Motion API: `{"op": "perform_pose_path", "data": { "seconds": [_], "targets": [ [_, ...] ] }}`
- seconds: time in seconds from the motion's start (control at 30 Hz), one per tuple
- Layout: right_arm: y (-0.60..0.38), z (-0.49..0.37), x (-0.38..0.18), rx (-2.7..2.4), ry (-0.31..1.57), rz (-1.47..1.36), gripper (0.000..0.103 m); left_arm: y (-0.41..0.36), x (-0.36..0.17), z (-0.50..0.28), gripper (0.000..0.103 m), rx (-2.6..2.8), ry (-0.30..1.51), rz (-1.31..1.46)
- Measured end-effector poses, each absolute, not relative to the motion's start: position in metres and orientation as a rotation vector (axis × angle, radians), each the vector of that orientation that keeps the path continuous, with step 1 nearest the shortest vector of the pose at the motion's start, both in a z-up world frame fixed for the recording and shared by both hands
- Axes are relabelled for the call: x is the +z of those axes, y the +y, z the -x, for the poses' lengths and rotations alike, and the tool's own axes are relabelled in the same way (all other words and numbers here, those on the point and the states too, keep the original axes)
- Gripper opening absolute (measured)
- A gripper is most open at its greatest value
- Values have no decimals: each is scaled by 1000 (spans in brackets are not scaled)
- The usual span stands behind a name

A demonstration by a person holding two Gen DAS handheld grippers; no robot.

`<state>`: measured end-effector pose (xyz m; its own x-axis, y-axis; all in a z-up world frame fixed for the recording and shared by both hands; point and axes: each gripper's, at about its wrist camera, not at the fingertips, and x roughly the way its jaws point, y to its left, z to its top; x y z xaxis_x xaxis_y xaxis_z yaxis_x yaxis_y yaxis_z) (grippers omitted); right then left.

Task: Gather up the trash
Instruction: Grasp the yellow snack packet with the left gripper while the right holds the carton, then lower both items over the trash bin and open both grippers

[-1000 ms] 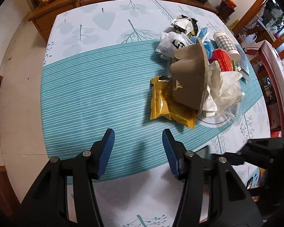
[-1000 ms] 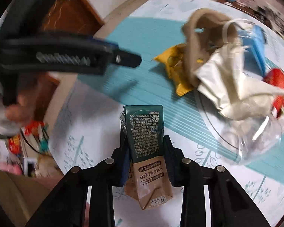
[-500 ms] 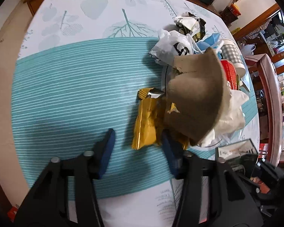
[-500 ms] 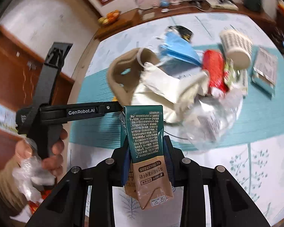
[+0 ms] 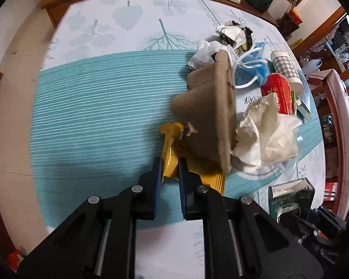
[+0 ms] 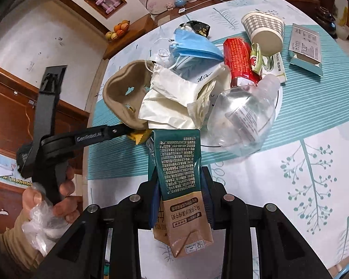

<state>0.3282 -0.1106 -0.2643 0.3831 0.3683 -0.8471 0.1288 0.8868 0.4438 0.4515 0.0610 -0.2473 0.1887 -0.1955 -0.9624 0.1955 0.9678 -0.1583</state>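
The left gripper (image 5: 169, 166), spread wide earlier, now pinches one crinkled yellow foil wrapper (image 5: 172, 148). The right gripper (image 6: 180, 186) still clamps one green-and-brown milk carton (image 6: 178, 174).

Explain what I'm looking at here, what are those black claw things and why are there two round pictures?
No robot: a person holds two hand-operated pincers, each with a wide-angle camera looking along its fingers, hence two round pictures. The left gripper is pinching a yellow snack wrapper at the edge of a trash pile on the table. The right gripper clamps a green and brown milk carton. The pile includes a brown pulp tray, crumpled paper, a clear plastic bottle, a blue face mask and a checked paper cup.
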Motion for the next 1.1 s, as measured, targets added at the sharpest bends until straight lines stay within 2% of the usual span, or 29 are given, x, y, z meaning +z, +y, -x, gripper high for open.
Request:
{"op": "perform_pose_path", "data": {
  "seconds": [0.33,0.6,0.87,1.1],
  "targets": [
    [-118,-295,-232,217,1118,-465,31,70,-172,-382,10,-242,1239,-28],
    [-135,-225,-193,299,1080,-416,31,46,-129,-271,10,-196,1198,-17],
    [-165,-125,-174,413,1081,-388,31,18,-117,-149,10,-87,1178,21],
    [-189,-48,-187,436,1147,-349,31,-9,-139,-61,10,-73,1240,22]
  ]
}}
